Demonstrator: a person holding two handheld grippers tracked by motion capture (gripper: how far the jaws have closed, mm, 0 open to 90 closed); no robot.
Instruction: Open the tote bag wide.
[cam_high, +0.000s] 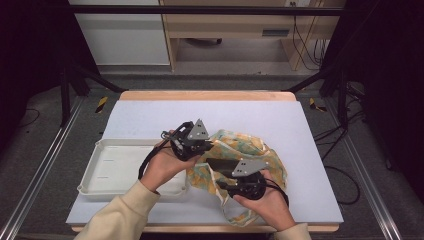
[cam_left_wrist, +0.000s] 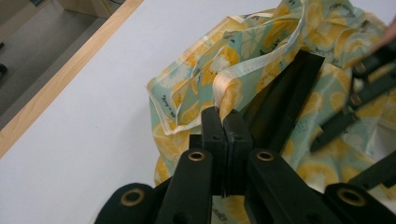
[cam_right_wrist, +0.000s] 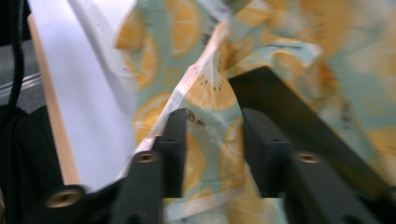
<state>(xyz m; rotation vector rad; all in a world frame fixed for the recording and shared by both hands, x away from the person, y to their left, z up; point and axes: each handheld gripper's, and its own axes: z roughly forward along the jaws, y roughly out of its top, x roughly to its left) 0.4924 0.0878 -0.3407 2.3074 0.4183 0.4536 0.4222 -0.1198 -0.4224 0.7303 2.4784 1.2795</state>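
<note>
Cream sleeves and two hands at the near edge of a pale, wood-rimmed table (cam_high: 150, 112); grey floor and cabinets beyond. Left tongs (cam_left_wrist: 223, 120) clenched on the lemon-print fabric bag's (cam_high: 250, 145) cream strap. Right tongs (cam_right_wrist: 212, 135) parted around blurred cloth. Crumpled bag mid-table, beside white tray (cam_high: 107, 167).

The high view looks forward and down over the whole tabletop (cam_high: 150, 115) from the person's side. Each gripper view sits close behind its own jaws, pressed near the lemon-print bag (cam_left_wrist: 261, 42), which all three views share. The right gripper view is blurred, so its facing is probably toward the tabletop's edge.
</note>
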